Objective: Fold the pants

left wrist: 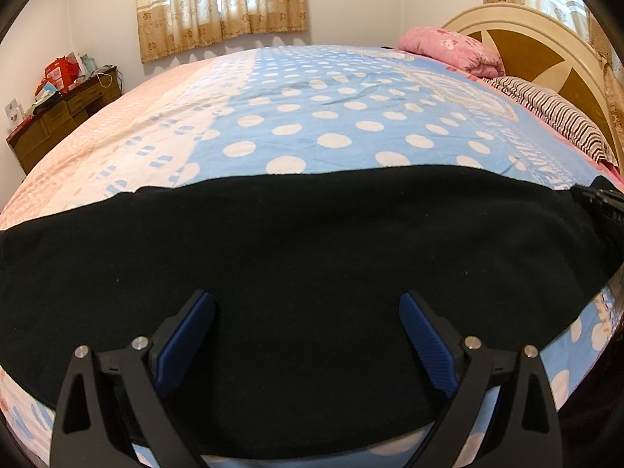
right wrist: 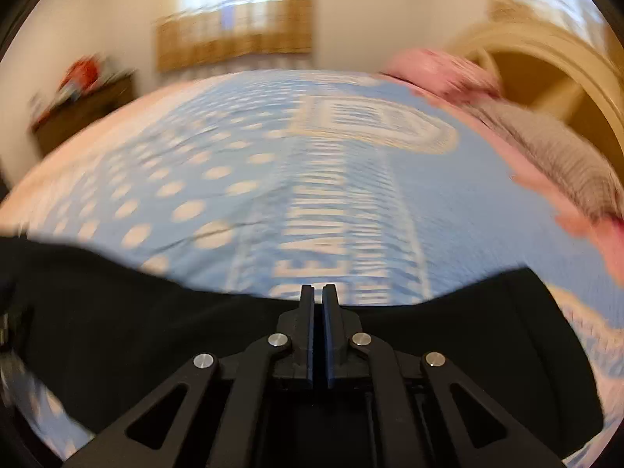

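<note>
The black pants (left wrist: 304,241) lie spread across the near part of the bed, running left to right. My left gripper (left wrist: 306,304) is open, its blue pads over the pants' near half, holding nothing. In the blurred right wrist view the pants (right wrist: 136,323) fill the lower part of the view. My right gripper (right wrist: 318,292) is shut at the pants' far edge; the black cloth rises on both sides of it, so it seems pinched between the fingers. The right gripper (left wrist: 600,202) also shows at the right edge of the left wrist view.
The bed has a blue sheet with white dots (left wrist: 331,117) and a pink part at the left (left wrist: 117,124). A pink quilt (left wrist: 448,46), a striped pillow (left wrist: 557,117) and the headboard (left wrist: 546,50) are at the far right. A wooden dresser (left wrist: 58,113) stands at the left wall.
</note>
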